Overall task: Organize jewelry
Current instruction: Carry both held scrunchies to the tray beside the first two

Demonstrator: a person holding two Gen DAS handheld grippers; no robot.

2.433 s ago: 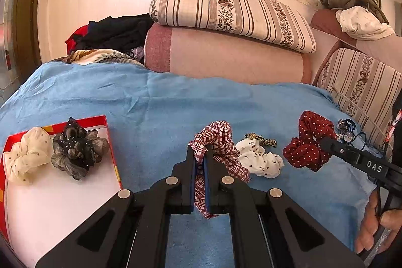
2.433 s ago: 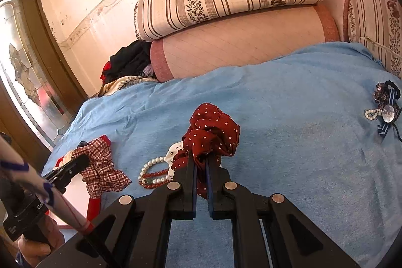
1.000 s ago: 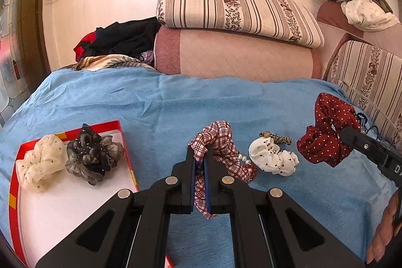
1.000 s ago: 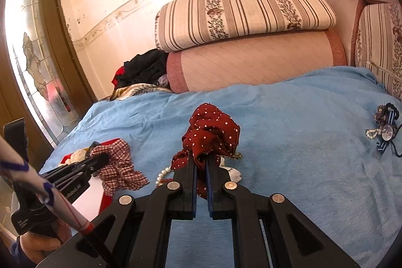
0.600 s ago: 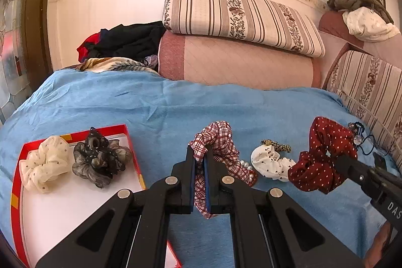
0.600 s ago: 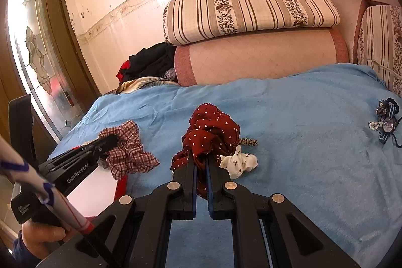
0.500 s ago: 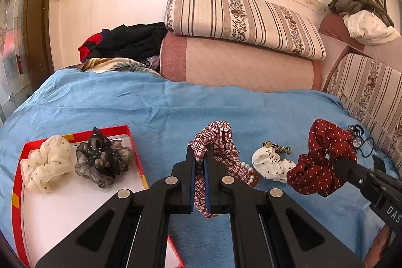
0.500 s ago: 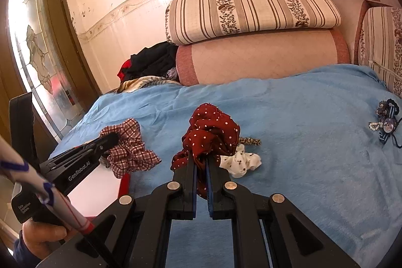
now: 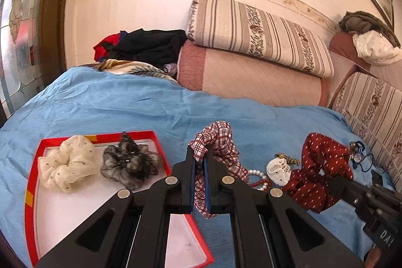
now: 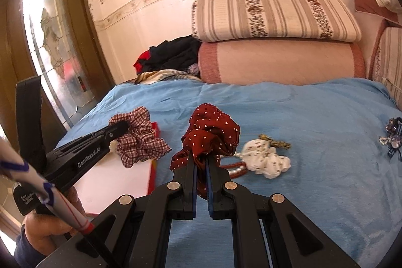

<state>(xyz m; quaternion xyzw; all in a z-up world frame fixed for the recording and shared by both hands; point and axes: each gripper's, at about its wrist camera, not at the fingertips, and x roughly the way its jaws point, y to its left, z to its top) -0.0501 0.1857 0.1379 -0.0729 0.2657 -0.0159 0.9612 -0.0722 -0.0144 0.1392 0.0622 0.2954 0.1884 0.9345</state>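
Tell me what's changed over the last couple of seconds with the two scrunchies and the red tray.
Both grippers carried their loads toward the red tray: the left gripper brought the plaid scrunchie over the tray's right edge, and the right gripper followed with the dotted red scrunchie. Nothing was let go. The cream scrunchie and grey scrunchie stayed in the tray.

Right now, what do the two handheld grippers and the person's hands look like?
Both grippers are matte black with angular linkage arms, silver rivets and blue pads lining the fingers. The left gripper carries white "GenRobot.AI" lettering on its side; the right gripper shows white letters "DA", the rest cut off. The left hand is bare-skinned, with a dark blue cuff at the frame edge.
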